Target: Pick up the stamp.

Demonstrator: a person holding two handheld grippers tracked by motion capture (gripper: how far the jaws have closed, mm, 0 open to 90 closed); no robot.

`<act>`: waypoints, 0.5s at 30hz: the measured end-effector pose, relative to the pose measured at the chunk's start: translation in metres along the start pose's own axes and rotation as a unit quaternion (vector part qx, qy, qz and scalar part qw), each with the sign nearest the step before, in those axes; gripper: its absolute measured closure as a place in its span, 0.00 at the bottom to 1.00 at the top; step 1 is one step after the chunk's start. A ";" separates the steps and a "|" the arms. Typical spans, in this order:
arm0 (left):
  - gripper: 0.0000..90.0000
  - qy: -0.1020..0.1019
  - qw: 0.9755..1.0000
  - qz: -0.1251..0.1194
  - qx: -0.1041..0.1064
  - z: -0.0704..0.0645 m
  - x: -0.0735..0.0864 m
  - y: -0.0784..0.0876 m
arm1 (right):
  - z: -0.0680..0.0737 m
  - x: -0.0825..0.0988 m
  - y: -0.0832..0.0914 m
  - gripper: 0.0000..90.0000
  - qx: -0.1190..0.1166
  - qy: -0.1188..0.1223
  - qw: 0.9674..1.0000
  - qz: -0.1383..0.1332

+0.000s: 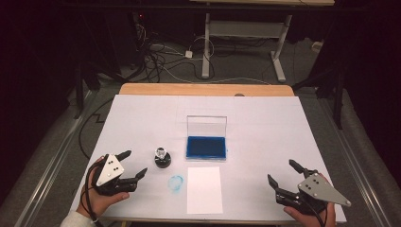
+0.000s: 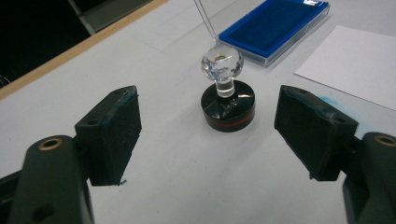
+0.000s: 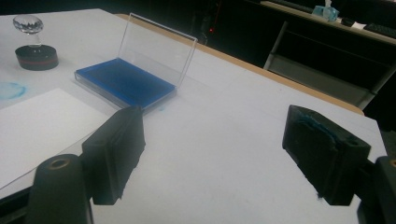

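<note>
White tabletop, faceted-glass-knobbed round stamp

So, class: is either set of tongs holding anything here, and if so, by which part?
Nothing is held. The left tongs stand open, apart from the crystal-knobbed stamp. The right tongs are open too, over the bare white table cover.

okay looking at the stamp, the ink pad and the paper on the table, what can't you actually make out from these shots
- Stamp: its printing face rests on the table in all three views, so its design is hidden.
- Blue smudge: too small and faint in the high view to read as any design.
- Sheet of paper: cut off by the frame edge in both gripper views.
- Ink pad: its far corner runs out of the left gripper view.
</note>
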State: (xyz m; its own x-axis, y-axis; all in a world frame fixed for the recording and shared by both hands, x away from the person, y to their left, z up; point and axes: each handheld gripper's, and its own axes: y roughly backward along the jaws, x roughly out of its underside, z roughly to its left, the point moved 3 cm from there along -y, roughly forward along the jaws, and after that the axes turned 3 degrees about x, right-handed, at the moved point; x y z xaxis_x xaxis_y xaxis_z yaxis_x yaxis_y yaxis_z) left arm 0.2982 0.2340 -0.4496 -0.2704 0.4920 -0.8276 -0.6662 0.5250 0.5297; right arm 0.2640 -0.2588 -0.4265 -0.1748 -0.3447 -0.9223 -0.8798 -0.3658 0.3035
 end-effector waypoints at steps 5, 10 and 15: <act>0.24 0.001 1.000 0.011 0.007 0.002 0.003 -0.002 | 0.000 0.001 -0.004 0.22 -0.003 0.008 1.000 0.008; 0.23 -0.004 1.000 0.016 0.017 0.001 0.004 -0.004 | 0.001 0.003 -0.008 0.22 -0.001 0.014 1.000 0.015; 0.26 -0.008 0.999 0.028 0.022 -0.002 0.003 -0.007 | 0.001 0.002 -0.007 0.23 0.002 0.014 1.000 0.013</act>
State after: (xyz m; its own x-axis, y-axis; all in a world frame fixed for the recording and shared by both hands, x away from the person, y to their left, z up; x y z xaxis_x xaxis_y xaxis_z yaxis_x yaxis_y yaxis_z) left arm 0.3012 0.2303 -0.4562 -0.2954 0.5316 -0.7938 -0.6186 0.5267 0.5830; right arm 0.2696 -0.2564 -0.4309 -0.1858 -0.3786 -0.9067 -0.8769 -0.3524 0.3269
